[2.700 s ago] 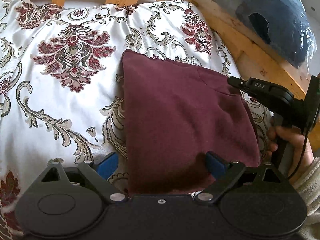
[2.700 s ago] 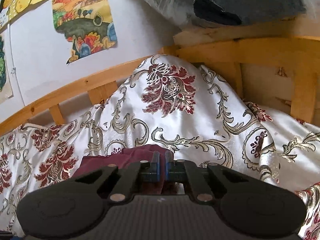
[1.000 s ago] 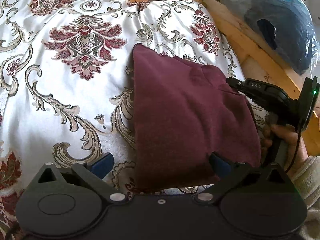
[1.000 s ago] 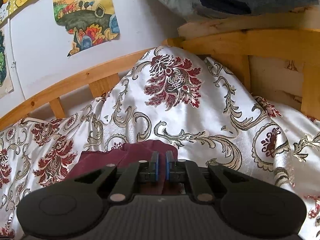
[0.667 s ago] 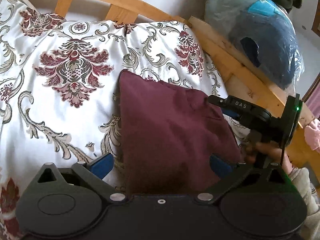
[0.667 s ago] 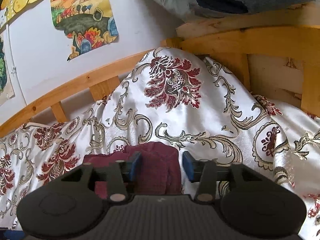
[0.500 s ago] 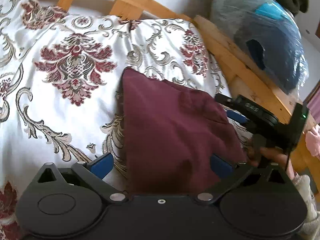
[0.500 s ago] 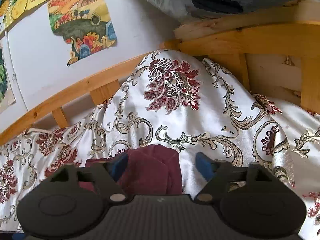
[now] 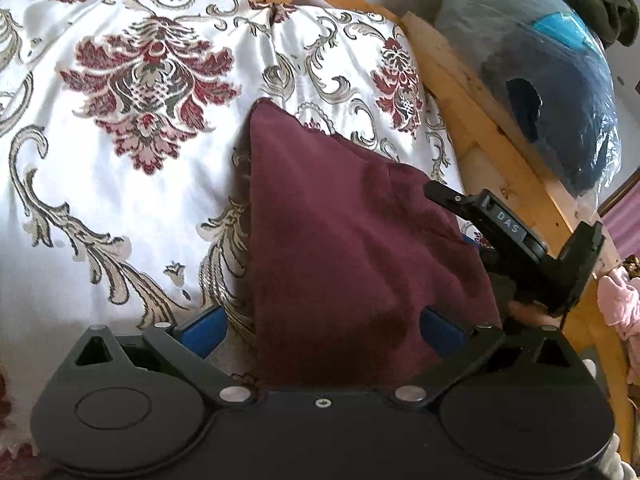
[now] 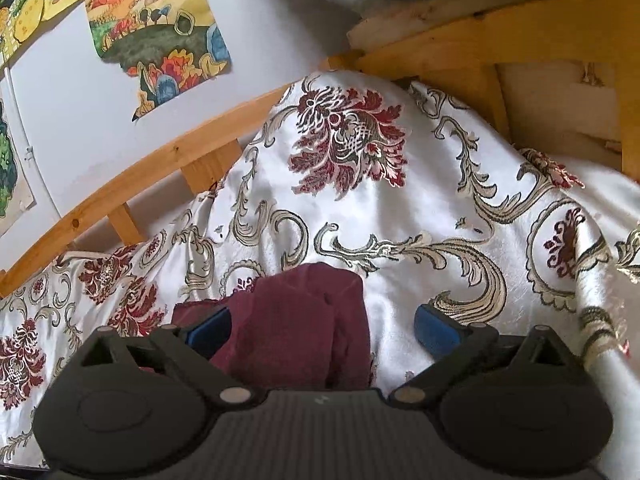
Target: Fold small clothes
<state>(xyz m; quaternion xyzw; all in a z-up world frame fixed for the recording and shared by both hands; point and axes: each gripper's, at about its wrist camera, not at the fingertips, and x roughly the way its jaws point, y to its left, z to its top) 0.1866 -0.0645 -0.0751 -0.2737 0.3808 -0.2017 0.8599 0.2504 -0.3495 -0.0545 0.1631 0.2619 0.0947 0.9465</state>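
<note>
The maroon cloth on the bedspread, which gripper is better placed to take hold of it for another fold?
Probably the left gripper: its open jaws straddle the near edge of the maroon cloth. The right gripper, jaws just opened, sits at a bunched corner, partly over the bedspread.

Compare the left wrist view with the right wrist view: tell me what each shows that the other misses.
Left wrist only: the right gripper seen from outside, a plastic-wrapped bundle, and the left gripper, open.

Right wrist only: paintings on the wall, and the right gripper's jaws, just opened wide.

Both: the maroon garment lying on the floral bedspread, inside a wooden bed frame.
</note>
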